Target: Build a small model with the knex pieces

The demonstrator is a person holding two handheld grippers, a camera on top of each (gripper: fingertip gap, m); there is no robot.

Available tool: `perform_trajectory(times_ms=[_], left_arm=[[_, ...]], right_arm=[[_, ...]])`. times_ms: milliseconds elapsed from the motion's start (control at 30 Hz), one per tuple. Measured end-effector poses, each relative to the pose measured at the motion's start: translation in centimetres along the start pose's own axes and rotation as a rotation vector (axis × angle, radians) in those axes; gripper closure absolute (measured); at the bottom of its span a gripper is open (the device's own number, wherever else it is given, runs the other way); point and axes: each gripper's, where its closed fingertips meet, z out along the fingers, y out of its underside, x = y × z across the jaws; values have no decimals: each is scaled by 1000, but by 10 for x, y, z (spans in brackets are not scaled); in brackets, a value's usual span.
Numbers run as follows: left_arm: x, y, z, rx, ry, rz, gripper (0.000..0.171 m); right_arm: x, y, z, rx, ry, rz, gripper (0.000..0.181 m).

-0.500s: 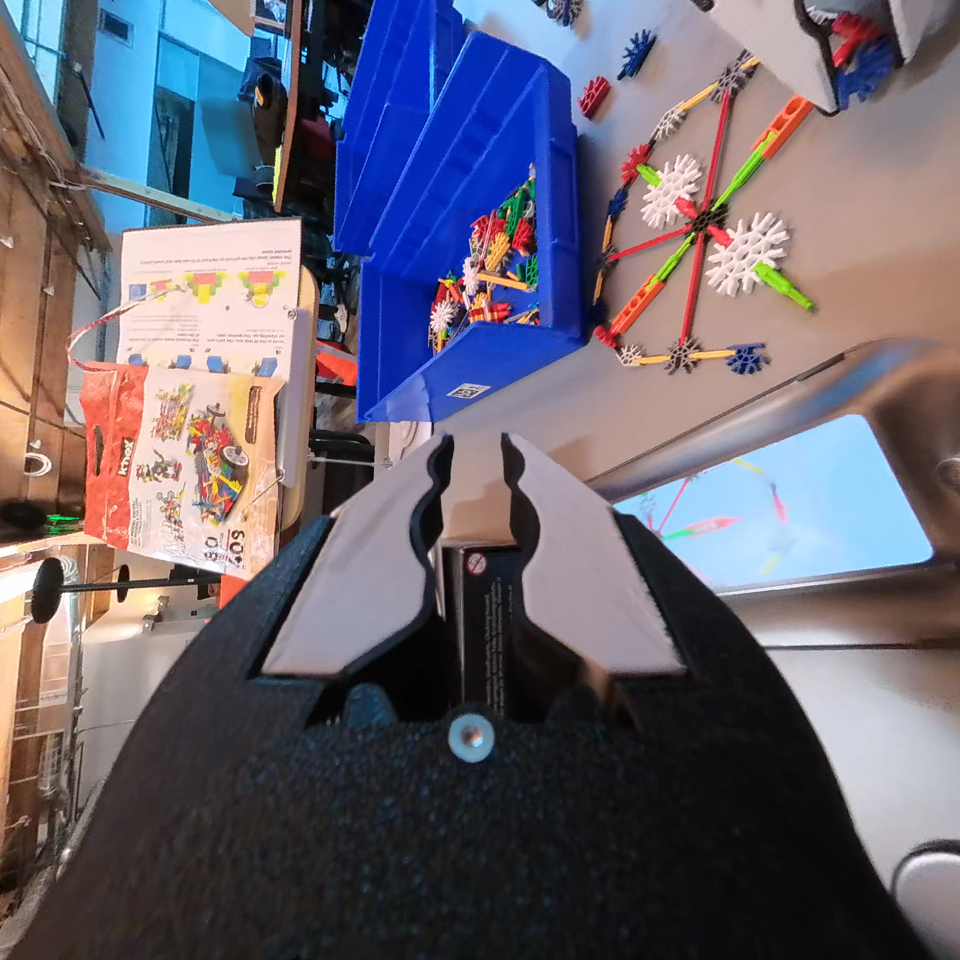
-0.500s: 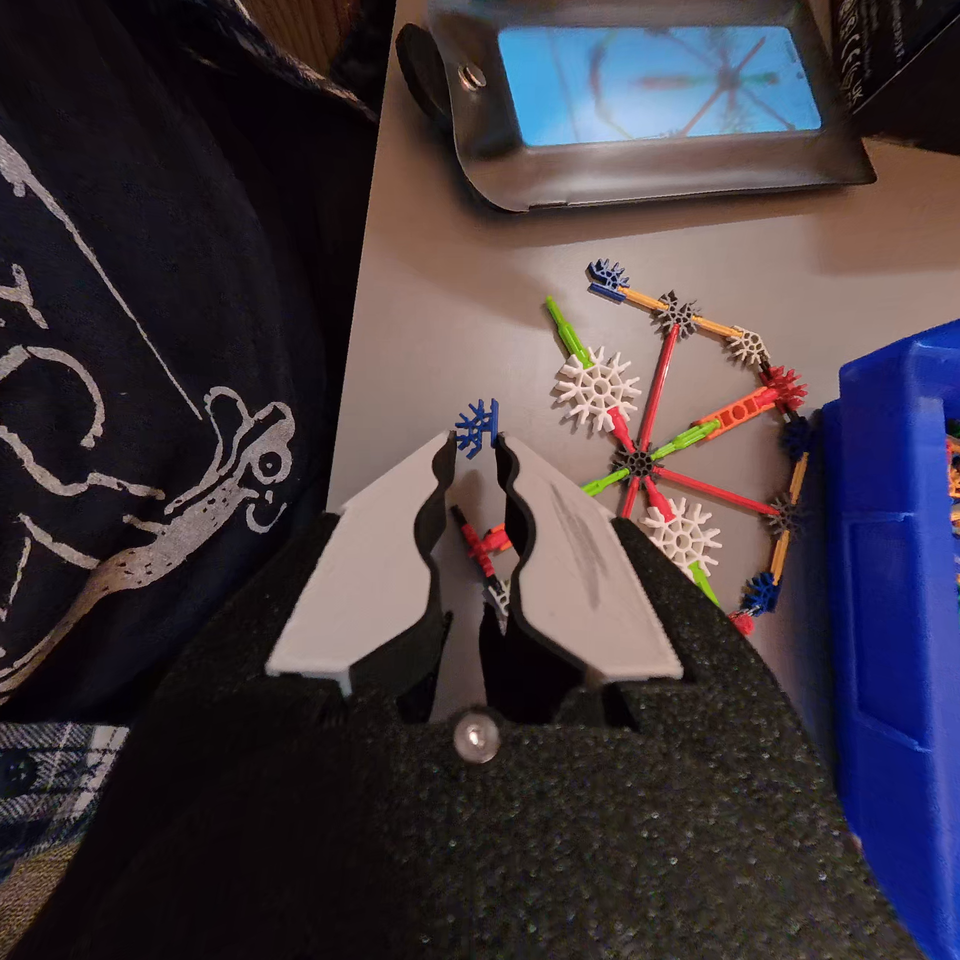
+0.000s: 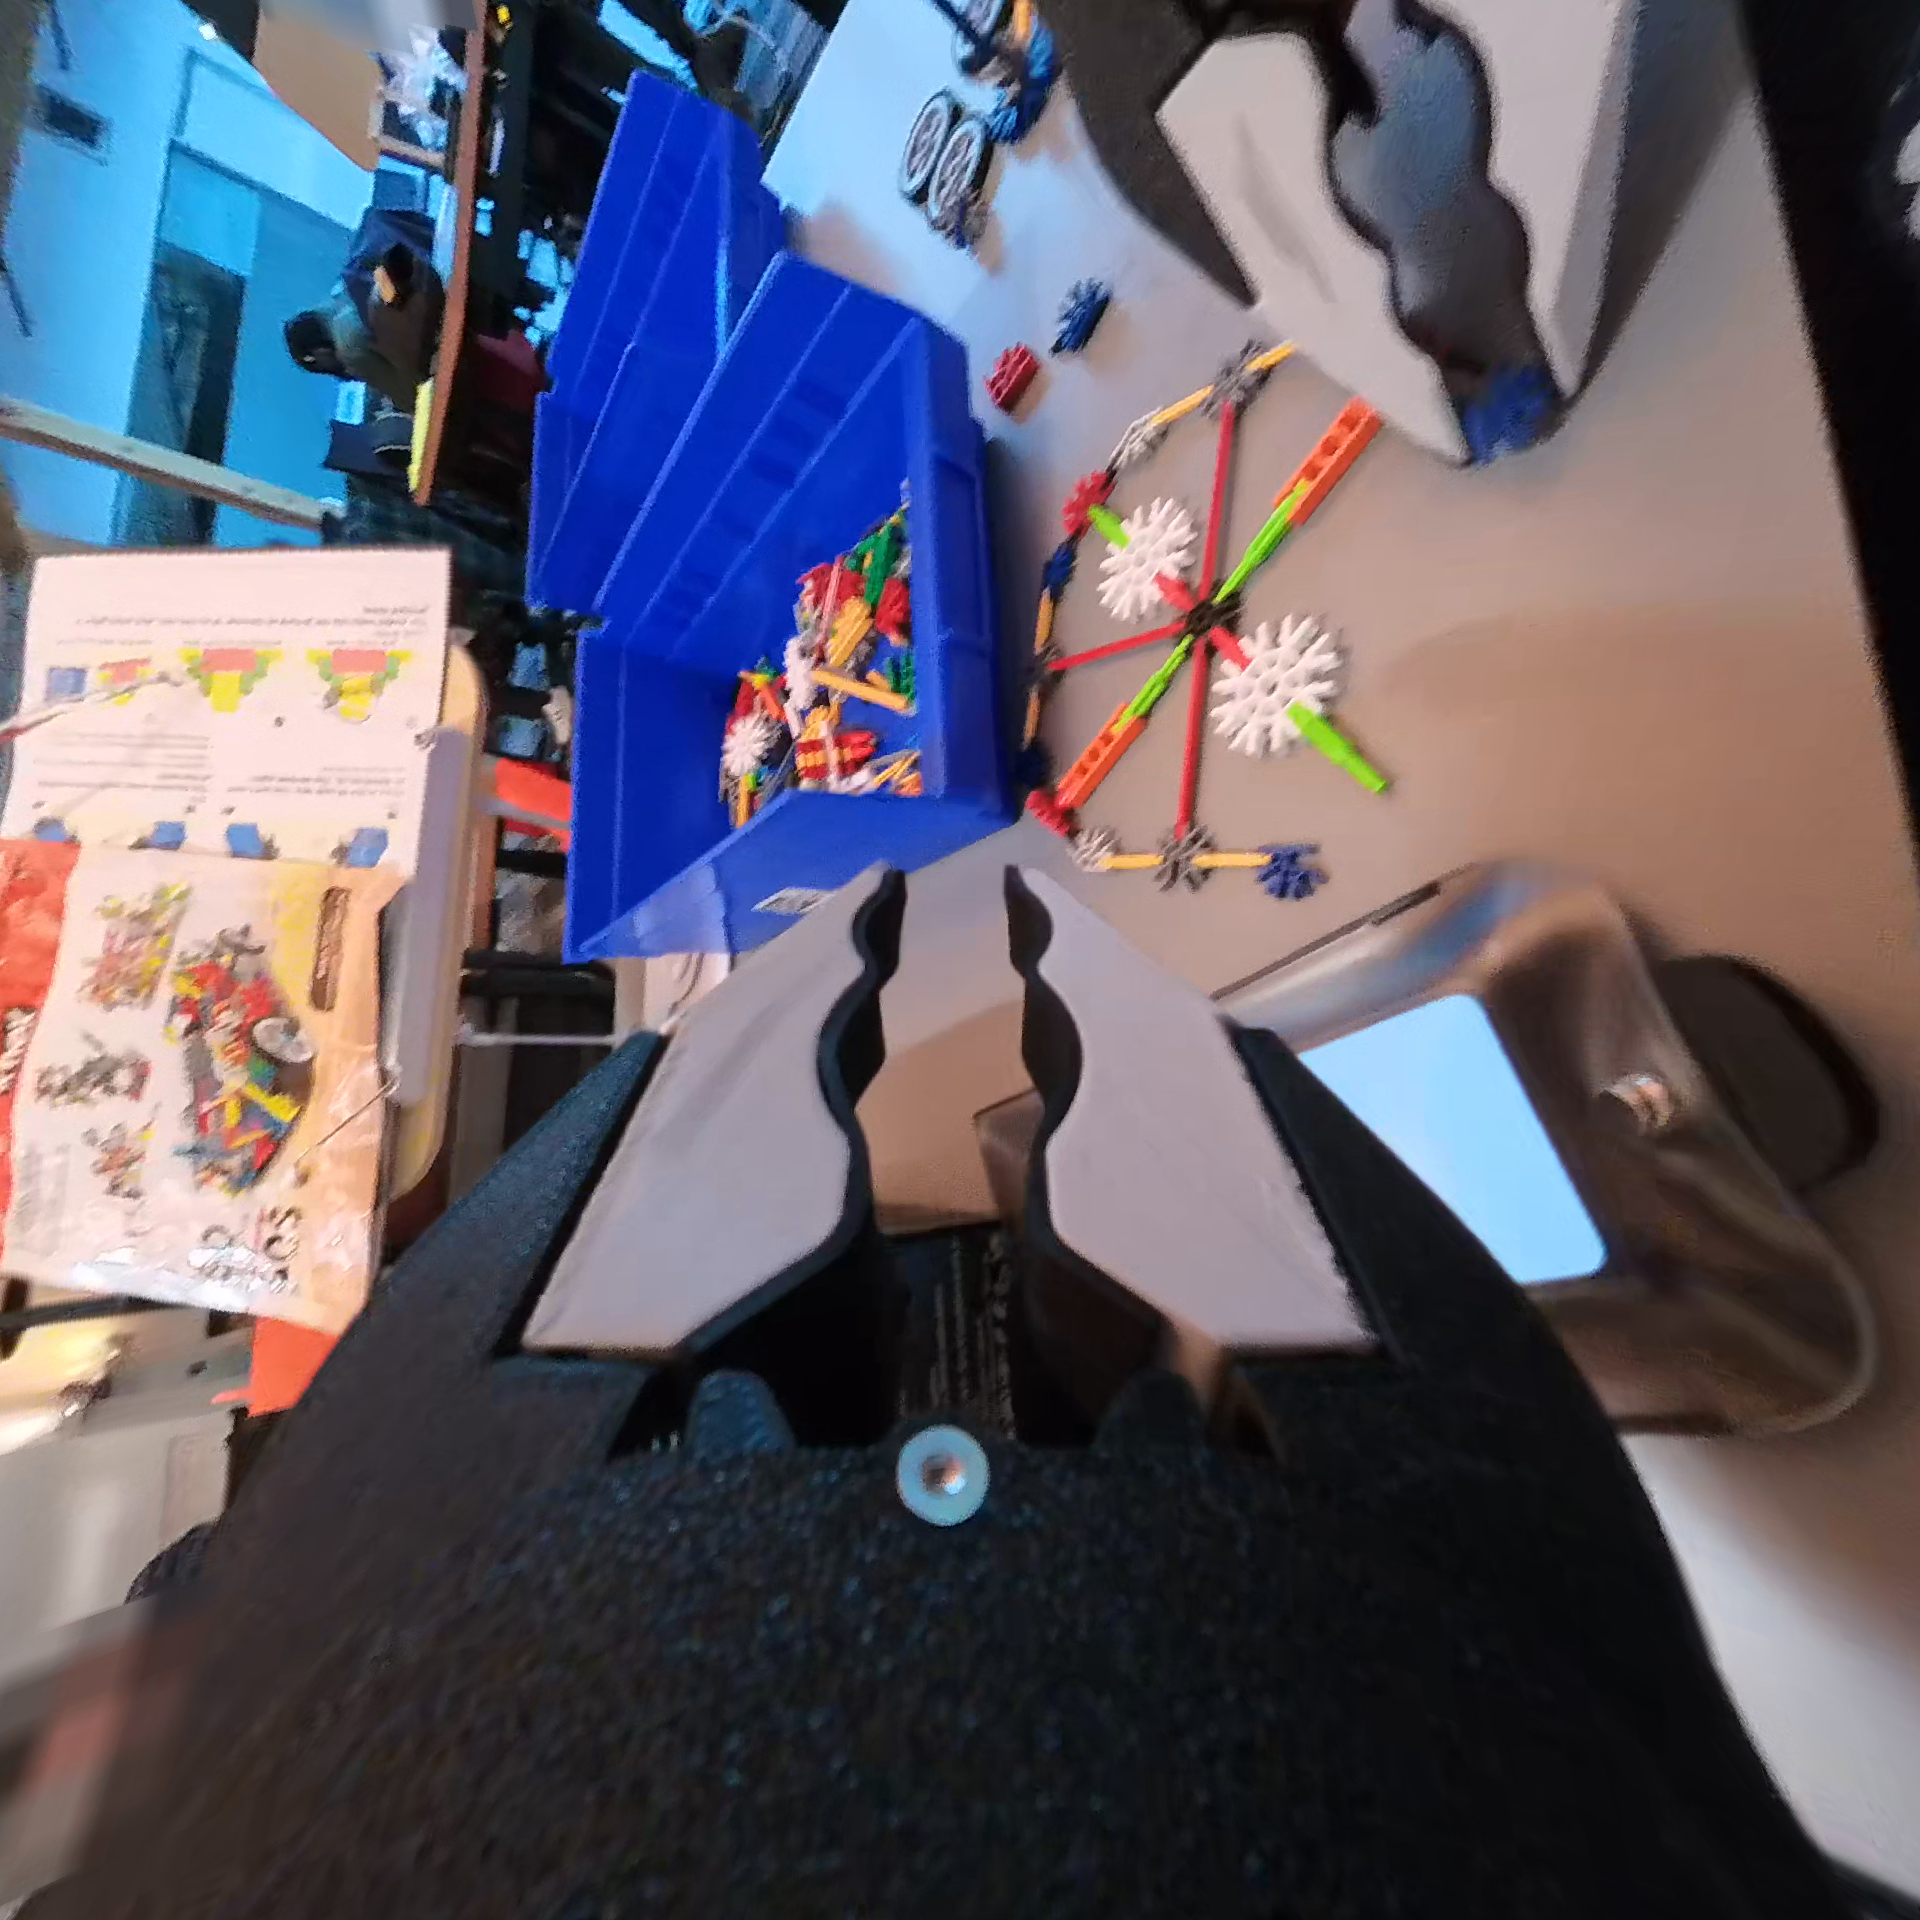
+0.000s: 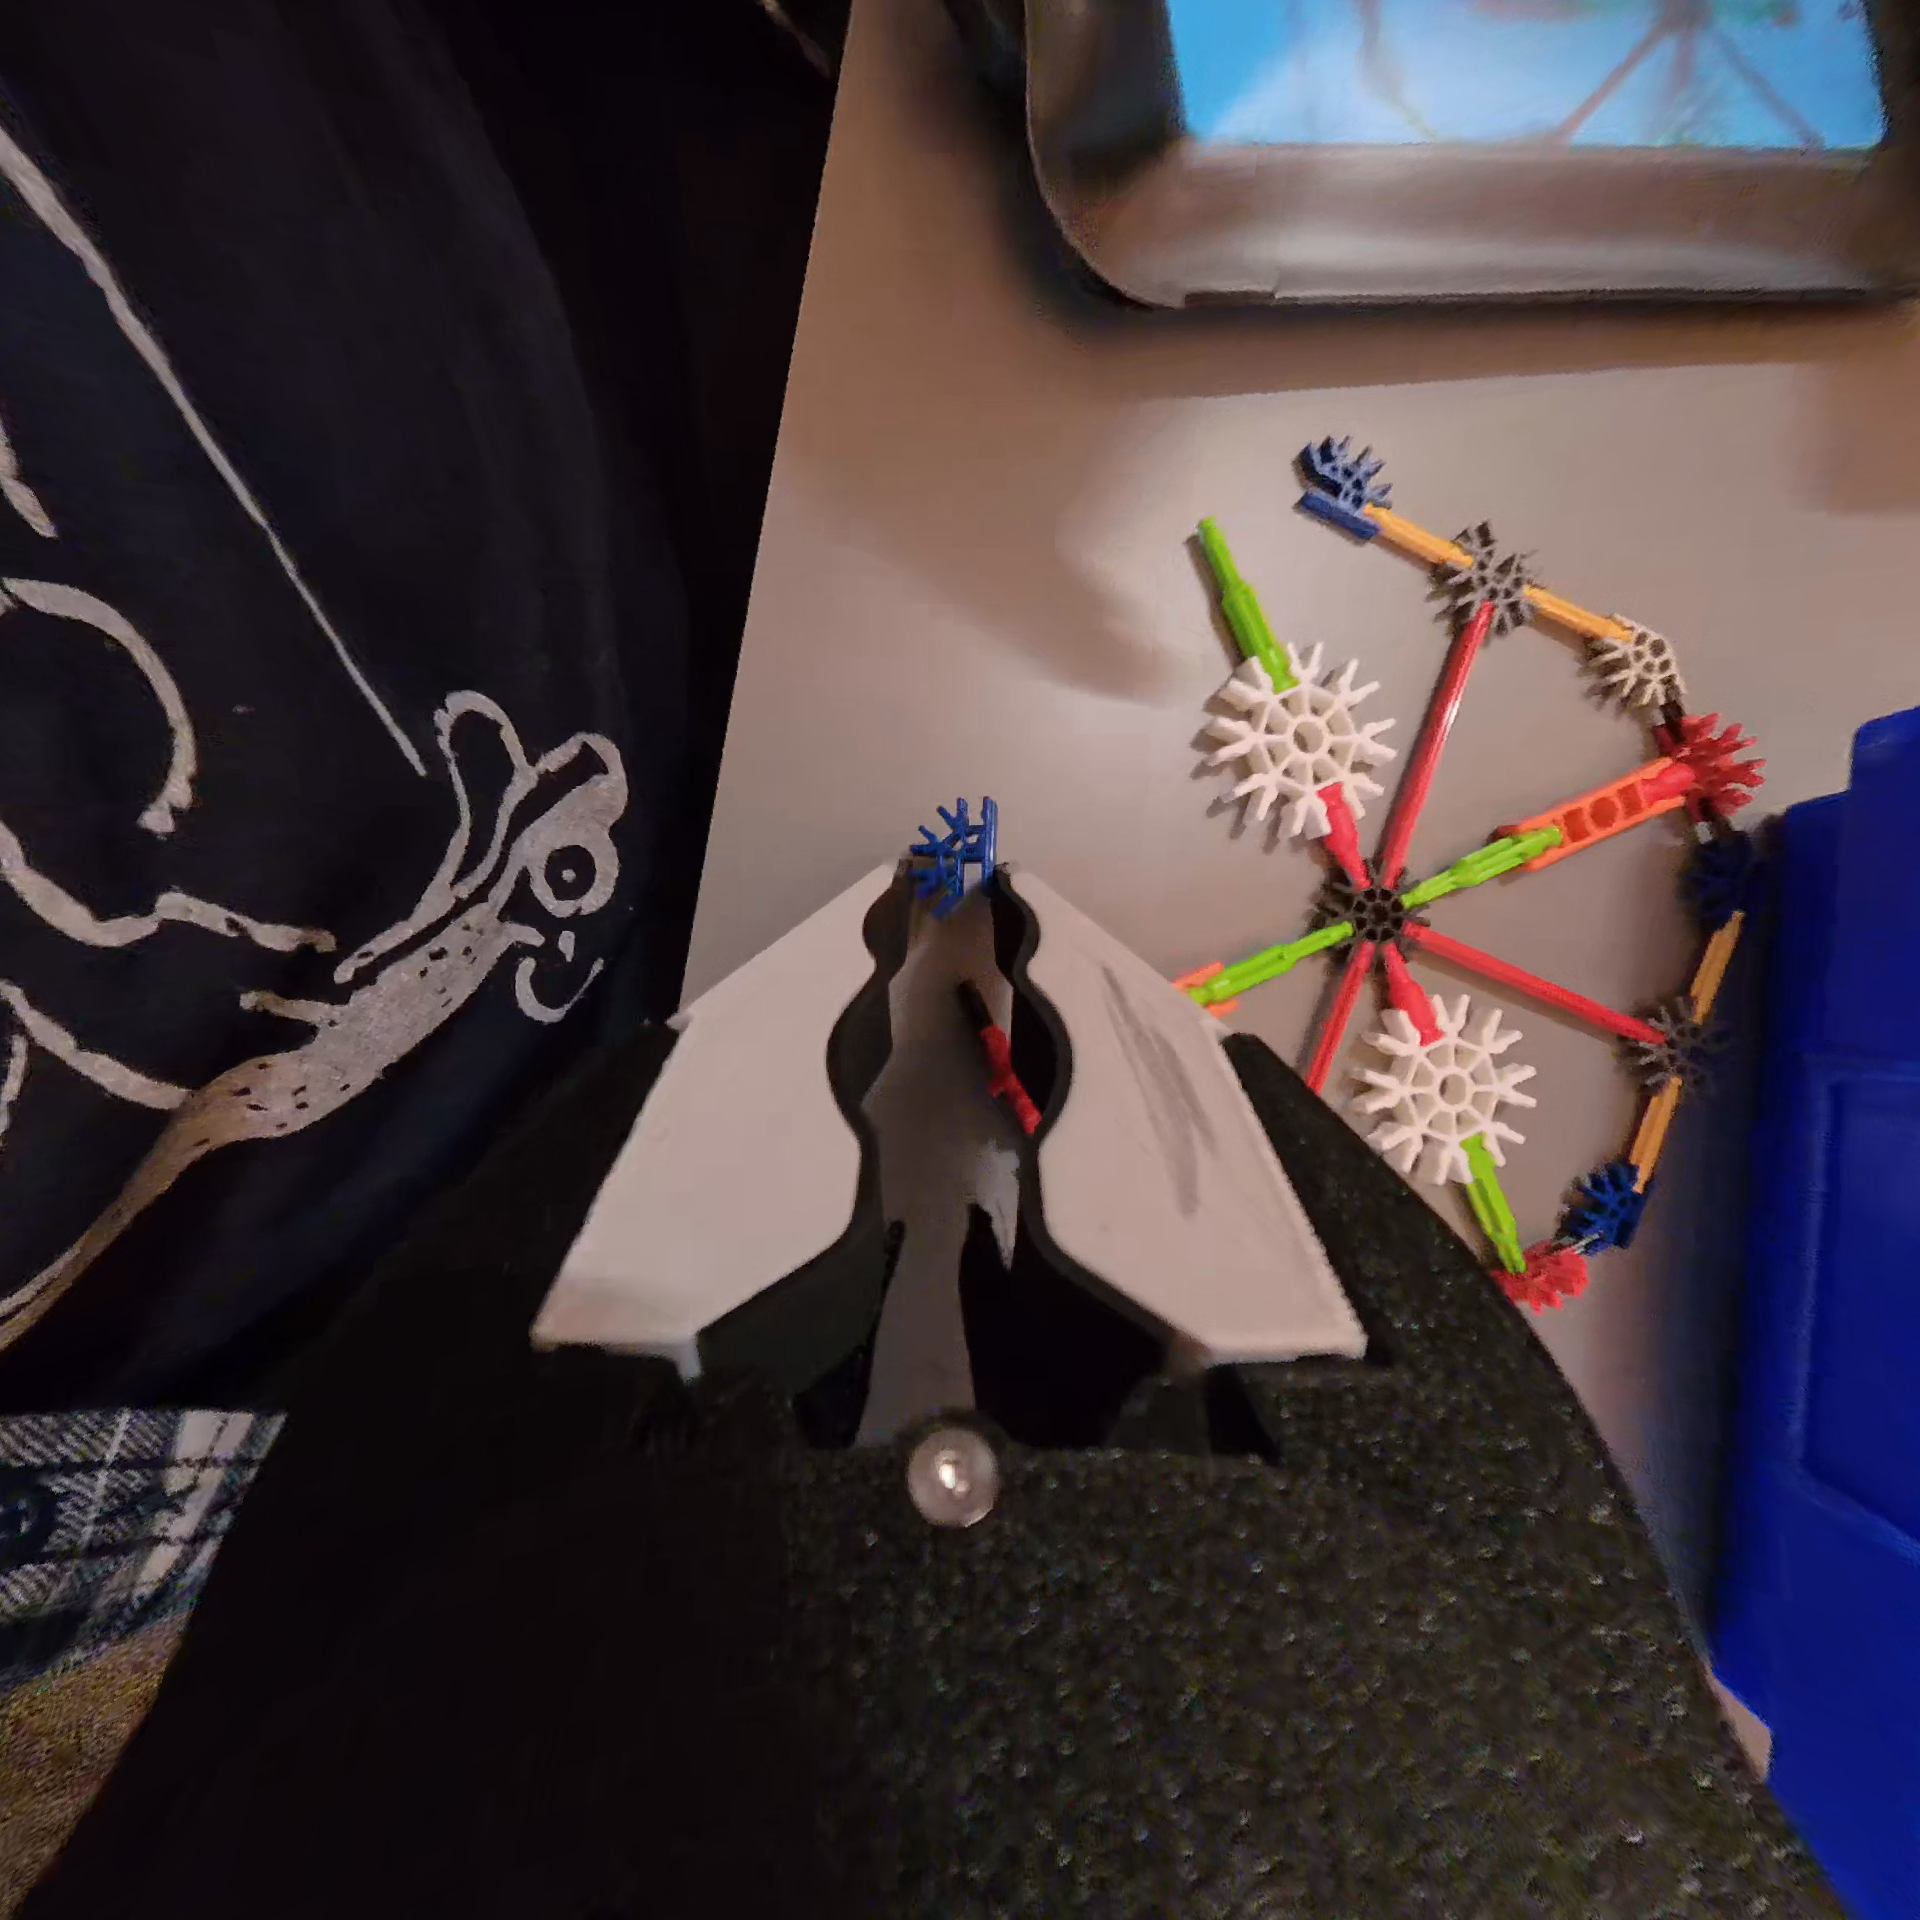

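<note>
Swung round since half a second ago: left gripper (image 3: 951,894) now faces more of the lit-screen device (image 3: 1455,1132), and right gripper (image 4: 951,883) looms larger at the top right of the left wrist view; wheel frame (image 4: 1371,909) barely shifted in the right wrist view

Left: jaws slightly apart, nothing between them, hovering over grey table (image 3: 1558,623), nearest the device and the front wall of blue bin (image 3: 727,894). Beyond: bin full of mixed coloured pieces, wheel frame flat beside it and touching its side, red brick (image 3: 1013,376) and loose blue connector (image 3: 1081,312) farther off, printed sheet (image 3: 239,665) and toy bag (image 3: 197,1070) off to the side

Right: clamped on small blue snowflake connector (image 4: 956,854), pinched at the very fingertips only. Red-and-black rod piece (image 4: 1003,1060) and white bit (image 4: 992,1174) visible in the gap behind; cannot tell whether joined to the connector. Held clear of the wheel frame, near the table edge, dark printed shirt (image 4: 312,520) just beside

Judgement: thin tip hold, likely to twist; best kept square, squeezed steadily and moved slowly
</note>
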Motion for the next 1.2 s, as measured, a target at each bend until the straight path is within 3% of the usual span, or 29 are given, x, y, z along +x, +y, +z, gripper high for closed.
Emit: perform_trajectory(times_ms=[300,600,900,1200], left_arm=[[32,-42,23,55,138,-69,151],[87,-82,47,34,329,-143,153],[120,-86,65,-61,429,-241,149],[136,-84,75,-142,411,-332,145]], right_arm=[[4,-2,-19,39,-6,16,153],[14,25,-44,11,32,30,160],[14,33,-30,11,-2,22,167],[12,34,-24,26,-33,16,175]])
